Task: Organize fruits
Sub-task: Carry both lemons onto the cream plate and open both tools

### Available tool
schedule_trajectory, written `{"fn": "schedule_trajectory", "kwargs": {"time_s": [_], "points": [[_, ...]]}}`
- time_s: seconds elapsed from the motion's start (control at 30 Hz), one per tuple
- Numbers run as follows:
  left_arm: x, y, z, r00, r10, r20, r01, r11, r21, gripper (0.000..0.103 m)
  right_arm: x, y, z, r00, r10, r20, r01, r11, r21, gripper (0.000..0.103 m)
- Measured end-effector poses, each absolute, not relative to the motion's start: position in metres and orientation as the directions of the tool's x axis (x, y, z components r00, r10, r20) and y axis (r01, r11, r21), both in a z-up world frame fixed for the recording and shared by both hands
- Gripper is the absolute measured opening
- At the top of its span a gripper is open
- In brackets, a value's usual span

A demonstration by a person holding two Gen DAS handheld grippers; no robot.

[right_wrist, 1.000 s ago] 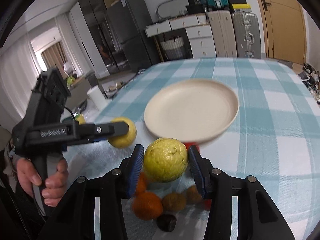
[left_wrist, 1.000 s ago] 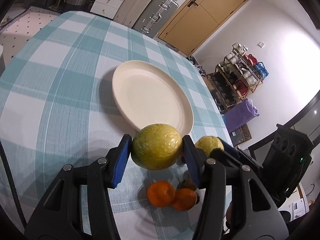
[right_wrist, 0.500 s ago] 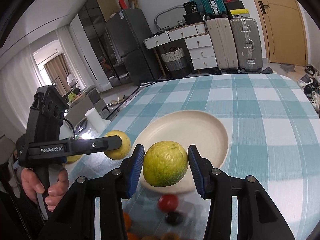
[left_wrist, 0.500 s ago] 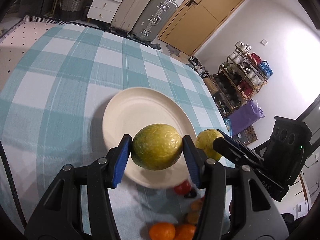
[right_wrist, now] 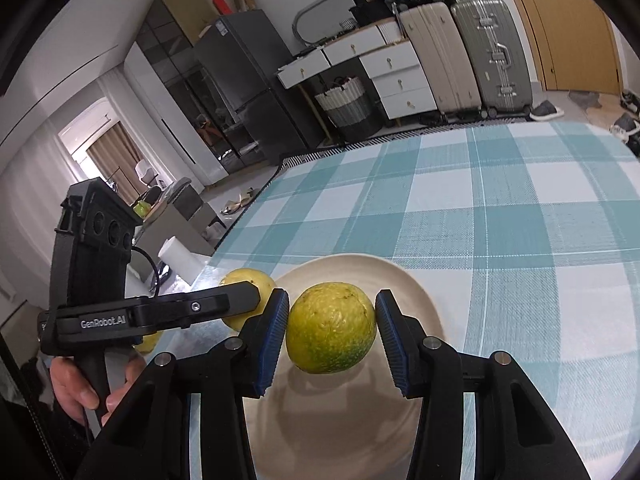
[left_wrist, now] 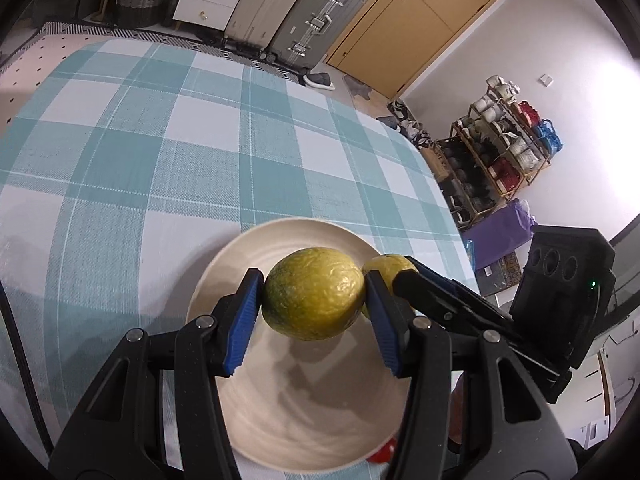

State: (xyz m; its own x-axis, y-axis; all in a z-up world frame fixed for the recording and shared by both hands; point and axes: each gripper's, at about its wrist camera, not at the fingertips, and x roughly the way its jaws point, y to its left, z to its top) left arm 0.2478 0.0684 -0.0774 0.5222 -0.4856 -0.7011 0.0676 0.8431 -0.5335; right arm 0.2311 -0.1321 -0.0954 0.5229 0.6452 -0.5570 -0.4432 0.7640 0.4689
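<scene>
Both tongs are loaded: left gripper (left_wrist: 314, 316) is clamped partway open on a yellow-green fruit (left_wrist: 314, 298), and right gripper (right_wrist: 331, 336) pinches a second fruit (right_wrist: 331, 332) likewise. Each fruit hangs above the cream plate (left_wrist: 248, 408) on the checked tablecloth (left_wrist: 160, 168).

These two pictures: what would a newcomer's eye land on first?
Two yellow-green fruits, each pinched between blue-padded black tongs: the left gripper holds one fruit, the right gripper the other fruit. Both hang above a bare cream plate near the edge of a teal checked tablecloth.
</scene>
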Motion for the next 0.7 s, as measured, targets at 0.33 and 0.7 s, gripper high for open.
{"fn": "schedule_trajectory", "kwargs": {"time_s": [0.33,0.7], "points": [[0.276,0.064,-0.099,0.489,-0.503,-0.713,0.049,0.832,-0.553,0.049,0.259,-0.128,-0.11,0.498,0.673,-0.547,-0.44,0.74,0.509,0.043],[0.262,0.061,-0.075,0.516,-0.462,-0.722,0.051,0.858,-0.512,0.063,0.251,-0.138,-0.098,0.546,0.661,-0.514,-0.437,0.748,0.498,0.043]]}}
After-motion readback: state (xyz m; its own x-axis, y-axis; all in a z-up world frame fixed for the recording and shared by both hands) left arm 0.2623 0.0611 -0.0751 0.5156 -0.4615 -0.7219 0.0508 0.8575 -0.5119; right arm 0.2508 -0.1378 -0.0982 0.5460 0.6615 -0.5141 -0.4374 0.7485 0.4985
